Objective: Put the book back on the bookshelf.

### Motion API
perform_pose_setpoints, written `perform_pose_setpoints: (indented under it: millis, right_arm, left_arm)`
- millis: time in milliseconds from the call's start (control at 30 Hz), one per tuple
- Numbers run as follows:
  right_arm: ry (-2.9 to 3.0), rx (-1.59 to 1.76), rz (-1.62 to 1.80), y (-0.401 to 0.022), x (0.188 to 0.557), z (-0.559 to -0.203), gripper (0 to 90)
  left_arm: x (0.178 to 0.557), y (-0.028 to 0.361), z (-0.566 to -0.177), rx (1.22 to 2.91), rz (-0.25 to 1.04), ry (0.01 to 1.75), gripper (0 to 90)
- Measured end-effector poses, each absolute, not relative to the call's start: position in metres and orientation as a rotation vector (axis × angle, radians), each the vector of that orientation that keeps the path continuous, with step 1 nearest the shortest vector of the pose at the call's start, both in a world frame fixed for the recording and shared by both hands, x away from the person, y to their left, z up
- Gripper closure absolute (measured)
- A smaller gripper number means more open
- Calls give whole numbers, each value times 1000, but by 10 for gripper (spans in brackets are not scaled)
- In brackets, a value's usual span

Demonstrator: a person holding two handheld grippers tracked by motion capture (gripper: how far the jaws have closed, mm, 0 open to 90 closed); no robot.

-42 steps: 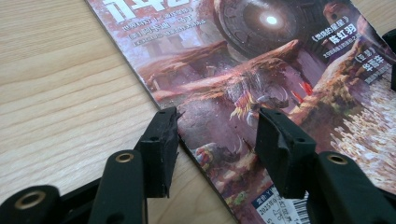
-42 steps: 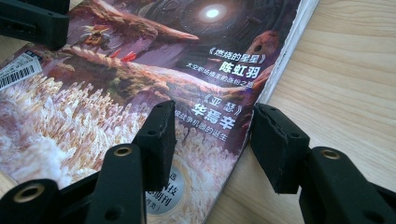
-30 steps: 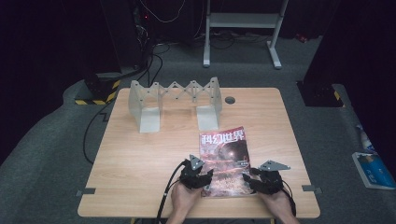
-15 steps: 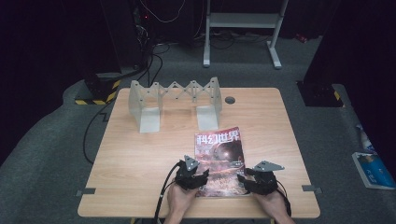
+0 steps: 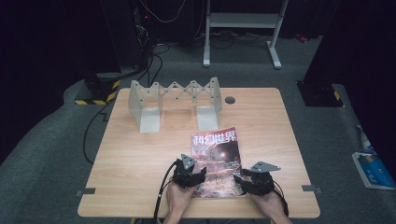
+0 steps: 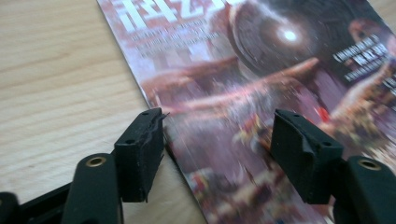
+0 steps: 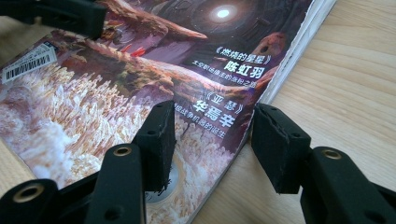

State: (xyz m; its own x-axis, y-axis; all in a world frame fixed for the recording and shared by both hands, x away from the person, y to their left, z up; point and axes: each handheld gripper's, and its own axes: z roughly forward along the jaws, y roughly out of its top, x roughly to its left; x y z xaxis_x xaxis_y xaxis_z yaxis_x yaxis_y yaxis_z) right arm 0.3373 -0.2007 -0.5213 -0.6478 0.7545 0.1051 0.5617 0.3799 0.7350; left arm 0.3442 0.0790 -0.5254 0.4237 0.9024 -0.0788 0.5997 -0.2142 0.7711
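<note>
A glossy magazine with a reddish-brown sci-fi cover and white Chinese title [image 5: 216,161] lies flat near the front of the pale wooden worktop [image 5: 140,158], the left gripper [image 5: 195,173], its jaws just widening, and right gripper [image 5: 243,179] both gaping over its side edges.

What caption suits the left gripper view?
Left gripper, jaws open after widening, straddles the magazine's left edge on the wooden table.

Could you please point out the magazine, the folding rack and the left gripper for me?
magazine [image 5: 219,158]: high view, middle of its cover.
folding rack [image 5: 144,119]: high view, its left end panel.
left gripper [image 6: 217,140]: left gripper view, midway between its open jaws.
</note>
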Motion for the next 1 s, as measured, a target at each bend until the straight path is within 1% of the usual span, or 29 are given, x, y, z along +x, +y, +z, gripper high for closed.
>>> perform_pose_setpoints:
  millis: [133, 300, 500, 633, 733, 800, 933, 1000]
  right_arm:
    - [2401, 1162, 1134, -198, 336, -522, 498]
    - [2405, 1149, 1136, -198, 337, -522, 493]
    - [2406, 1130, 1156, -199, 338, -522, 478]
    - [2425, 1134, 1168, -201, 341, -523, 467]
    - [2423, 1142, 1152, -201, 343, -522, 422]
    - [2430, 1152, 1137, -200, 343, -521, 420]
    - [2465, 1175, 1109, -198, 346, -517, 460]
    - [2463, 1152, 1072, -196, 348, -514, 510]
  left_arm:
    - [350, 83, -527, 1888, 487, 1308, 348]
    - [358, 88, -528, 1843, 498, 1339, 352]
    - [361, 91, -531, 1840, 529, 1316, 359]
    - [361, 91, -532, 1831, 527, 1312, 361]
    - [360, 91, -532, 1833, 522, 1307, 378]
    - [359, 91, -532, 1824, 520, 1307, 384]
    - [359, 91, -532, 1824, 521, 1304, 386]
    - [359, 91, -532, 1823, 521, 1301, 386]
